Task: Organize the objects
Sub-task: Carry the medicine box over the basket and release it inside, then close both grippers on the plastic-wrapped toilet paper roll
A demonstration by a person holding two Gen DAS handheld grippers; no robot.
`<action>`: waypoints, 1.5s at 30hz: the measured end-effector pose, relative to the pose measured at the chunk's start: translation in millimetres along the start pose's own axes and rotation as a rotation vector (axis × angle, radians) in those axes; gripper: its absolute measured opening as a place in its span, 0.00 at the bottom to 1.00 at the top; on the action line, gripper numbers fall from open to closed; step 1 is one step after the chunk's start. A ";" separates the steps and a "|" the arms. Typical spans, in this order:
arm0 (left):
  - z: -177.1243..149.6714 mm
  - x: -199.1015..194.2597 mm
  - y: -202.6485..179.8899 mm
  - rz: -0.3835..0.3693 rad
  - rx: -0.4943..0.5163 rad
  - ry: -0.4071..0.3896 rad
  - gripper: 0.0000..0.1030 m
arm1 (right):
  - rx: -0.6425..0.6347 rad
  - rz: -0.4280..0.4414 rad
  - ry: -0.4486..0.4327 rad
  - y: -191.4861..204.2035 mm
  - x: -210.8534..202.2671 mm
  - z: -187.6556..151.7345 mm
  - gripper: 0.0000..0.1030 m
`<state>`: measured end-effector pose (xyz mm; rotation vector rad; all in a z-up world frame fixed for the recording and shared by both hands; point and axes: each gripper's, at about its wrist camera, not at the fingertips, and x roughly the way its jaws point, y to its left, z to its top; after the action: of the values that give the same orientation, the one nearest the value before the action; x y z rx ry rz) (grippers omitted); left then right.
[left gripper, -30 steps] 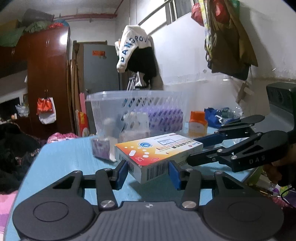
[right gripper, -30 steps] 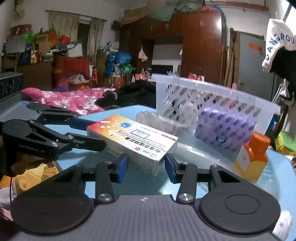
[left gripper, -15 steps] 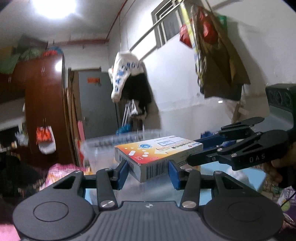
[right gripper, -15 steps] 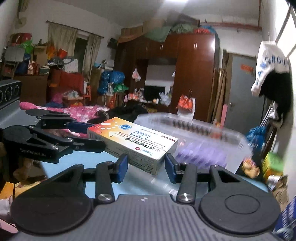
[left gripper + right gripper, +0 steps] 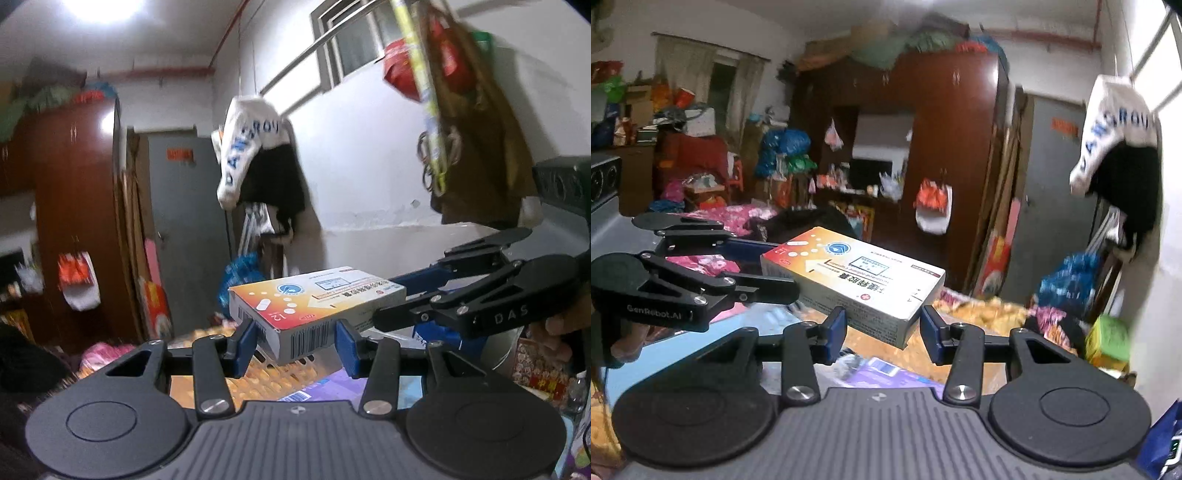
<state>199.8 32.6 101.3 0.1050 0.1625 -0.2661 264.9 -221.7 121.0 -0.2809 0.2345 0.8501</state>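
Observation:
A white and orange medicine box [image 5: 314, 306] is held in the air between both grippers. My left gripper [image 5: 295, 341] is shut on its barcode end. My right gripper [image 5: 882, 330] is shut on the opposite end of the same box [image 5: 857, 277]. Each gripper reaches in from the side in the other's view: the right one [image 5: 388, 306] in the left wrist view, the left one [image 5: 783, 266] in the right wrist view. A purple packet [image 5: 886, 373] lies below the box; whether it sits in a basket I cannot tell.
A brown wardrobe [image 5: 945, 155] and a grey door [image 5: 184, 236] stand behind. Clothes hang on the white wall [image 5: 369, 166]. A blue table edge [image 5: 646, 358] shows at lower left. Cluttered bed and bags fill the far room.
Both grippers have lifted the box together from the table level up into the air. The white basket has dropped out of view below.

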 end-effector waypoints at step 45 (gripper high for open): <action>-125.0 -31.7 72.3 0.175 -0.358 0.275 0.90 | 0.363 -0.060 0.027 15.1 -127.4 -204.8 1.00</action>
<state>171.0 125.5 -9.9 -0.2001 0.4691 -0.0437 153.3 -370.5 -33.3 0.0401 0.3976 0.7296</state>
